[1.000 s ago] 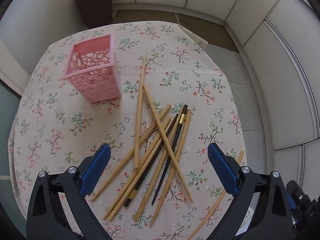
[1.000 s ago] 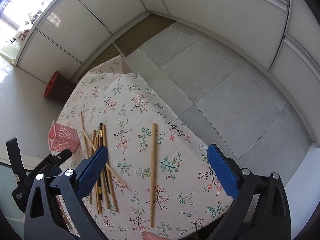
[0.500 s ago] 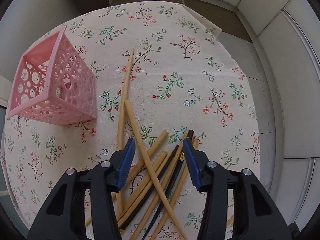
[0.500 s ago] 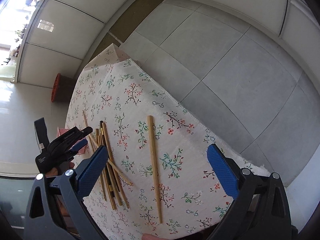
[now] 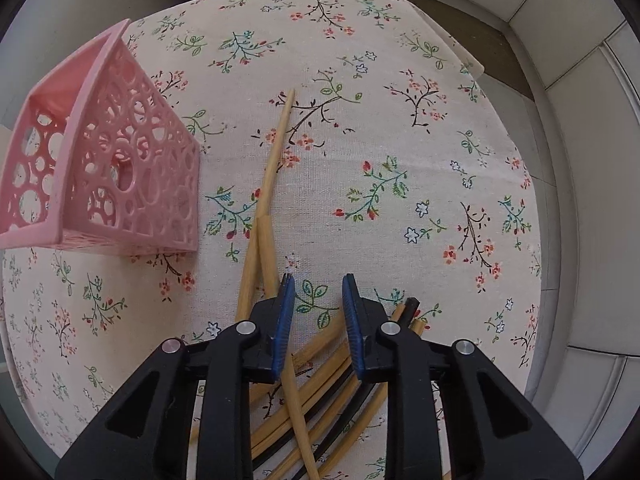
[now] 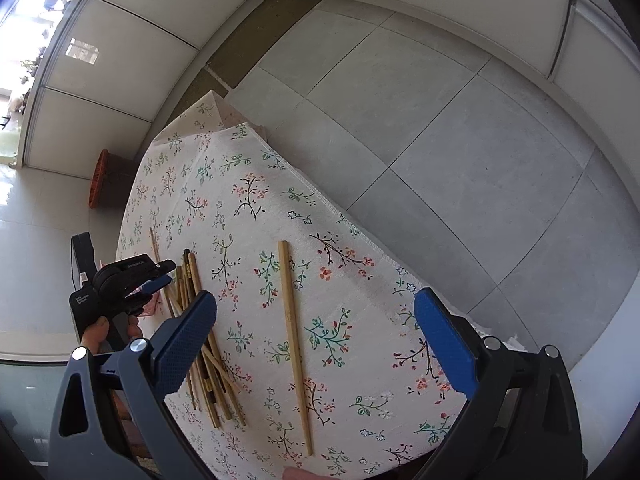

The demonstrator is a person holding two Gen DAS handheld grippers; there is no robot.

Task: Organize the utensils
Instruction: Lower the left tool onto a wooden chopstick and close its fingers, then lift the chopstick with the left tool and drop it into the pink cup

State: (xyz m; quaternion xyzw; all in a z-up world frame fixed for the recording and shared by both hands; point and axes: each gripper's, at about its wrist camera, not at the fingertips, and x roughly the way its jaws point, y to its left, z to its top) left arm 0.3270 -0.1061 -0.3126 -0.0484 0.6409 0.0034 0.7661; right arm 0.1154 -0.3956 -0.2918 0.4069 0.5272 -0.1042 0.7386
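we had the left gripper point(image 5: 318, 288) pointing steeply down over the chopstick pile point(image 5: 320, 380), just right of the pink basket point(image 5: 120, 168). its jaws had just been closing, a narrow gap remained, and one light chopstick point(image 5: 294, 396) ran up between them; we could not tell whether the pads pressed it. its long axis lay roughly along the fingers. the right gripper point(image 6: 316, 332) hung wide open, empty, farther from the basket.
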